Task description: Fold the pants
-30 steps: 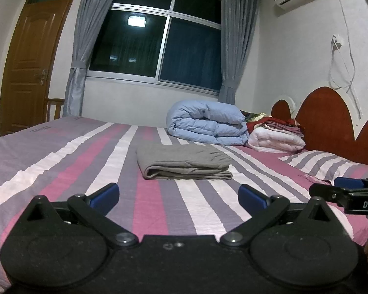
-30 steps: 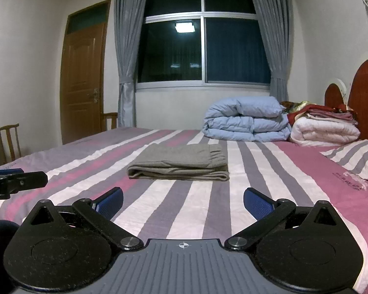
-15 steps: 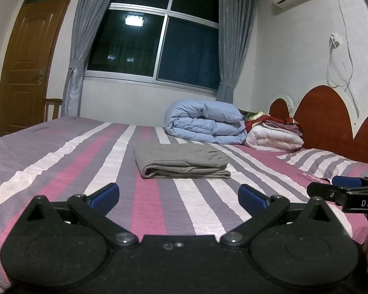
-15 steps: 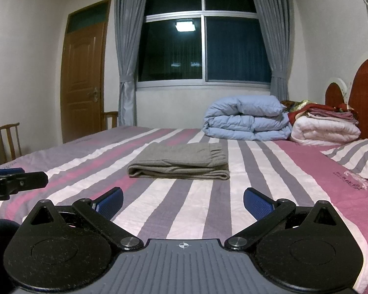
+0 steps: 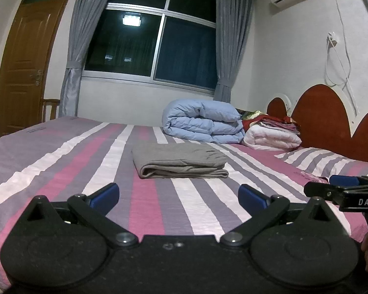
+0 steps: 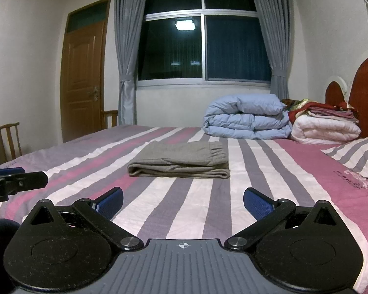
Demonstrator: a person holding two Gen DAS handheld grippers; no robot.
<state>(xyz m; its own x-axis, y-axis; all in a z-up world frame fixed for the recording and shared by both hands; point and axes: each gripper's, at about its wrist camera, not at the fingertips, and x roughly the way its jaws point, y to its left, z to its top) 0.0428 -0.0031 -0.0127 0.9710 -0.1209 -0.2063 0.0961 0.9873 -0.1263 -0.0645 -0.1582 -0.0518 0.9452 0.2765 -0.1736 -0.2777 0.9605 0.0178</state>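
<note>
The grey pants (image 5: 179, 159) lie folded in a flat rectangle on the striped bed (image 5: 61, 171), with the waistband toward the right. They also show in the right wrist view (image 6: 181, 161). My left gripper (image 5: 178, 197) is open and empty, held back from the pants near the bed's front edge. My right gripper (image 6: 183, 202) is open and empty too, also short of the pants. The right gripper's tip shows at the right edge of the left wrist view (image 5: 341, 191), and the left gripper's tip at the left edge of the right wrist view (image 6: 17, 181).
A folded blue duvet (image 5: 203, 121) and a stack of white and red bedding (image 5: 272, 132) sit at the far side by the red headboard (image 5: 331, 120). A striped pillow (image 6: 355, 156) lies on the right. A wooden chair (image 6: 9, 139) and door (image 6: 83, 80) stand left.
Both views have shifted very slightly; the left wrist view has tilted up a little. The pants lie still and both grippers stay open.
</note>
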